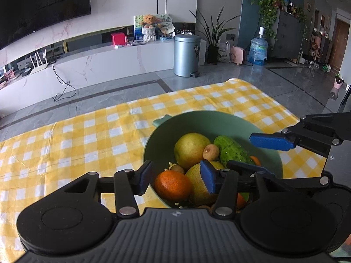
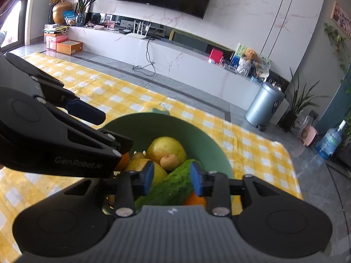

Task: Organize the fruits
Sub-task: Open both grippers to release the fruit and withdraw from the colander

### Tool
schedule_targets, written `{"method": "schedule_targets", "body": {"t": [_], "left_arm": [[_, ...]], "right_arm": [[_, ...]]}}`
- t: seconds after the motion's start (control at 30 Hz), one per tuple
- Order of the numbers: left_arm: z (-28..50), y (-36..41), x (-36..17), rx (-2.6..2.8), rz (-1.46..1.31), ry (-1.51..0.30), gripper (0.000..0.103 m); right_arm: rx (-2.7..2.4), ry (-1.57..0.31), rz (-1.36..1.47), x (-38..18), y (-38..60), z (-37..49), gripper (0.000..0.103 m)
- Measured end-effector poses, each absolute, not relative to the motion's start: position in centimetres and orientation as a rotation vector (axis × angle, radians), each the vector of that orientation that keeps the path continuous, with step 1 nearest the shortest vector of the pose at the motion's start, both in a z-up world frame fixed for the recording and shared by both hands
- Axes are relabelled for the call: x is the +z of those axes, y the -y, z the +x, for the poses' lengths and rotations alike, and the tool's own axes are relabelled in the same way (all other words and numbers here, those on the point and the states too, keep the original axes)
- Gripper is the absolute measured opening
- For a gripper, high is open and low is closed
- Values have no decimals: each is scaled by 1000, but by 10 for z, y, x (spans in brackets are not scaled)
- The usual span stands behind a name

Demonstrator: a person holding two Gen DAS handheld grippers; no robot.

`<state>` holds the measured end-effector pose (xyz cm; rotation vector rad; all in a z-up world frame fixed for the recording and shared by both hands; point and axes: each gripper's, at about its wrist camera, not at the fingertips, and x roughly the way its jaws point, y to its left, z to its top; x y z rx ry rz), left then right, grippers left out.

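A green bowl (image 1: 197,115) (image 2: 153,119) on the yellow checked cloth holds several fruits. Among them are a big yellow fruit (image 1: 190,149) (image 2: 164,148), a small brown fruit (image 1: 211,152) (image 2: 169,161), a bumpy green cucumber (image 1: 232,151) (image 2: 173,186) and an orange (image 1: 173,184). My left gripper (image 1: 176,178) is open at the bowl's near rim, one pad outside the wall, the other inside; the orange lies between them, not pressed. My right gripper (image 2: 172,178) is open above the cucumber, which shows between its pads. Each gripper appears in the other's view: right gripper (image 1: 256,153), left gripper (image 2: 103,129).
The checked tablecloth (image 1: 76,135) stretches left of the bowl. The table's far edge (image 1: 230,81) drops to a grey tiled floor. Beyond stand a metal bin (image 1: 186,54), a white TV cabinet (image 1: 109,63), plants and a water bottle (image 1: 258,50).
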<state>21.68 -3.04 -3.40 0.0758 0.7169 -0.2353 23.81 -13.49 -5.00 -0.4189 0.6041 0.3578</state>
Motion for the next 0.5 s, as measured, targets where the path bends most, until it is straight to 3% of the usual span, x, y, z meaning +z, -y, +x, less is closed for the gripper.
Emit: {"method": "schedule_targets", "body": {"t": [0.13, 0.5], "left_arm": [[211, 31, -25, -233, 72, -702, 65], [178, 32, 17, -175, 96, -629, 73]], "right_arm": [[349, -576, -443, -41, 135, 231, 40], [287, -477, -390, 1, 150, 199, 75]]}}
